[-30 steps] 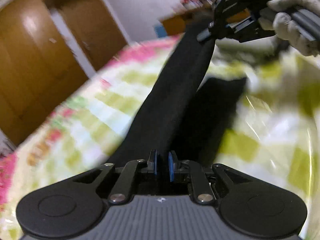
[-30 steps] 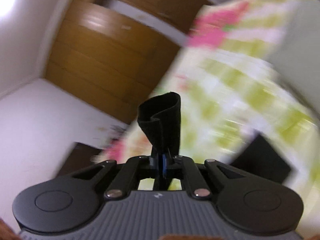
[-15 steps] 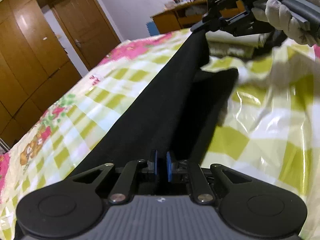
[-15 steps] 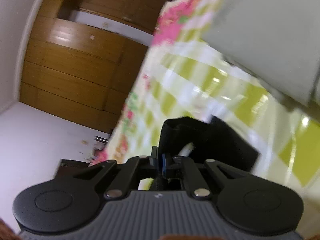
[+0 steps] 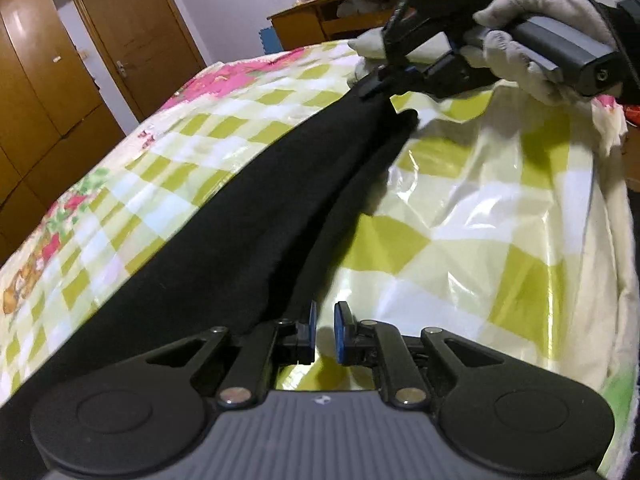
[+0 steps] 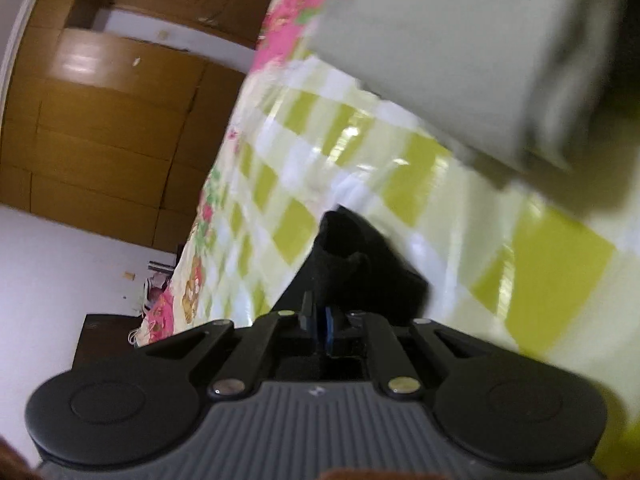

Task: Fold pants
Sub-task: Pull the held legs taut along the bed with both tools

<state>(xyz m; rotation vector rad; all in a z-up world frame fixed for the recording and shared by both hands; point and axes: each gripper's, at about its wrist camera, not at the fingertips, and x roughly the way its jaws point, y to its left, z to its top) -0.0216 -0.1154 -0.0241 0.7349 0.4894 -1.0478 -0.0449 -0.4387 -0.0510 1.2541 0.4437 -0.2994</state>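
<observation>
Black pants [image 5: 256, 216] lie lengthwise on the checked bed cover, one leg folded over the other. My left gripper [image 5: 324, 326] is slightly open with nothing between its blue pads, just right of the near end of the pants. My right gripper [image 5: 374, 86], held by a gloved hand, is shut on the far end of the pants, low over the bed. In the right wrist view my right gripper [image 6: 318, 322] pinches the black cloth [image 6: 352, 268].
The bed has a green, white and pink checked cover [image 5: 480, 208]. A pale folded cloth [image 6: 460, 52] lies beyond the pants. Wooden wardrobe doors [image 5: 48, 80] and a wooden desk [image 5: 340, 12] stand past the bed. The bed's right edge [image 5: 624, 280] is near.
Both grippers have lowered the pants onto the bed. My left gripper has opened and let go of the near end. My right gripper still holds the far end, now lower.
</observation>
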